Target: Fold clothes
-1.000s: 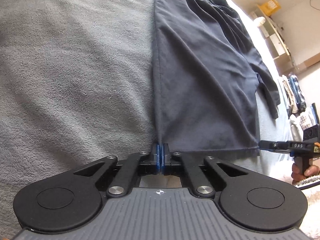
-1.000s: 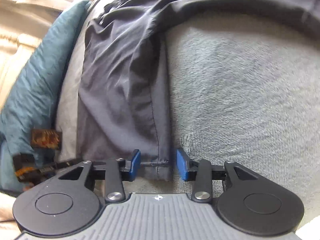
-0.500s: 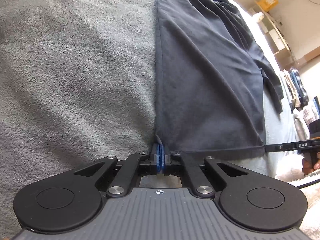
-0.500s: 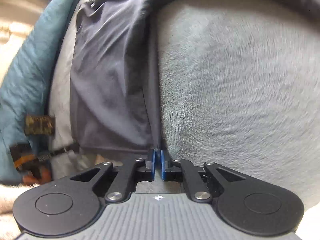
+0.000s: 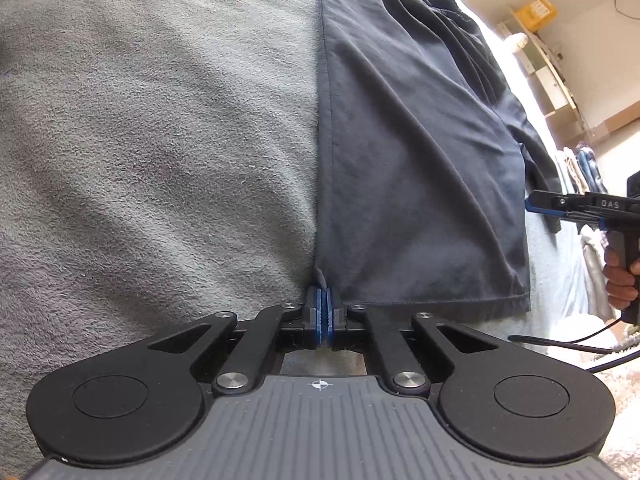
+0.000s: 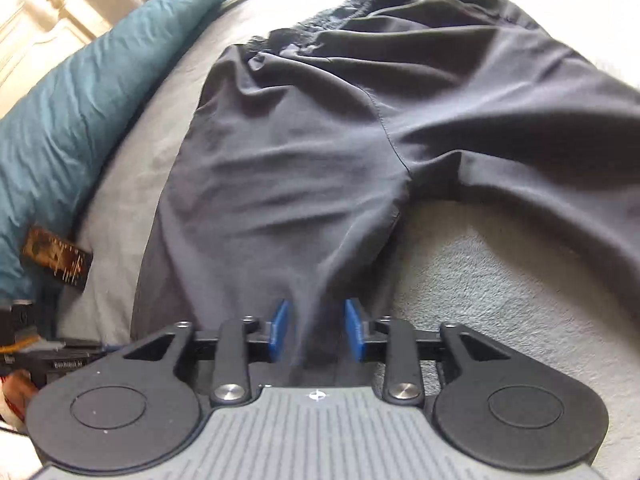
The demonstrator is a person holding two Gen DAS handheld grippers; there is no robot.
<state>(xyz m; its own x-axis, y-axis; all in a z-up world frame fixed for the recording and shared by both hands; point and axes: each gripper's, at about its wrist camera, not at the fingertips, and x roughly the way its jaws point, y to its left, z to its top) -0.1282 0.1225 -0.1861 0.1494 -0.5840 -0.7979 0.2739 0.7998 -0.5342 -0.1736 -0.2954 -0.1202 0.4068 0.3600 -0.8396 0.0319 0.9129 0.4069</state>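
While the shorts [image 5: 420,168] lay spread on the grey blanket [image 5: 160,140], their left hem corner was pinched by the closed left gripper [image 5: 324,312]. The right gripper [image 6: 316,330] was opening, cloth loose between its pads [image 6: 354,328] but apparently not pressed. That leg could probably be dropped and bunched if the hand were lifted now, and the fold skewed by a one-sided pull. Both grippers were pointed steeply down at the bed, the right one held by a hand [image 5: 622,276]
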